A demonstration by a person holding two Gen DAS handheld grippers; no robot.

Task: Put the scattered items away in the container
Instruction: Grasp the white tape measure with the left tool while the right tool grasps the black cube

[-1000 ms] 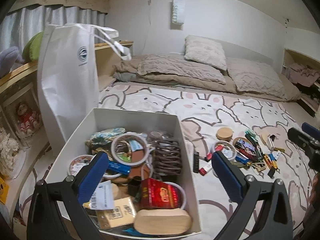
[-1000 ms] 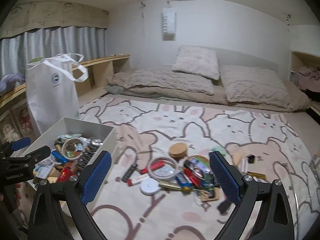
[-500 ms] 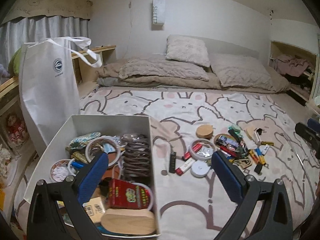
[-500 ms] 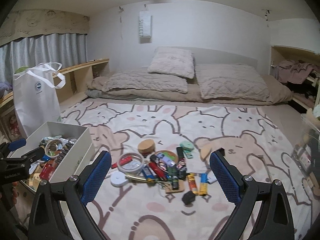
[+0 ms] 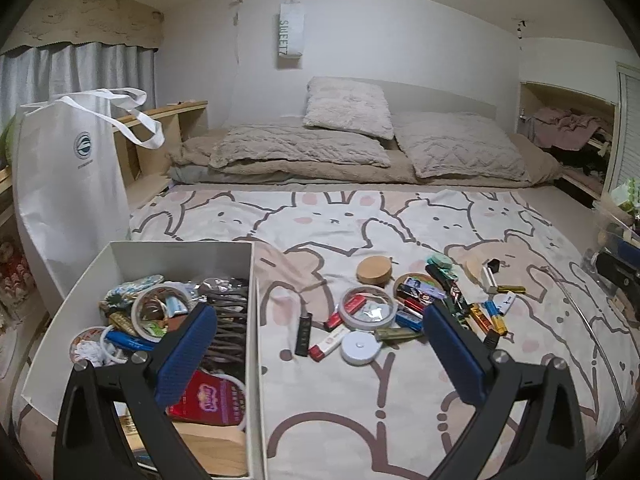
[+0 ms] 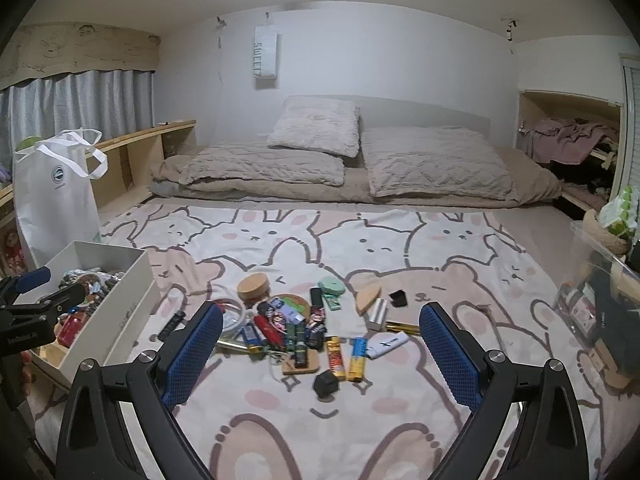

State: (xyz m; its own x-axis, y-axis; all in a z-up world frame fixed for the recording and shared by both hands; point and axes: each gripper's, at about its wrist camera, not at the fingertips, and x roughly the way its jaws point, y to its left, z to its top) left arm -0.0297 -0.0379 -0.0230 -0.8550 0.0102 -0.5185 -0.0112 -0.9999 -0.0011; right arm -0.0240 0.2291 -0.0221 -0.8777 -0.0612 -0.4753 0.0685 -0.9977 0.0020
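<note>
Left wrist view: we hold our left hand-held gripper (image 5: 320,348) wide and empty, as is our right hand-held gripper (image 6: 320,344). Beside us the white box (image 5: 250,280) is already well filled; just right of it, scattered items (image 5: 404,306) remain on the bed (image 5: 400,216).

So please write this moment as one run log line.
left gripper: open, empty | right gripper: open, empty | box: part filled | items: loose on bed

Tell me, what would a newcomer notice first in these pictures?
First, the heap of small items scattered mid-bed on the bunny-print blanket. Next, the white box at its left, already crammed with clutter, and a tall white tote bag standing behind it.
</note>
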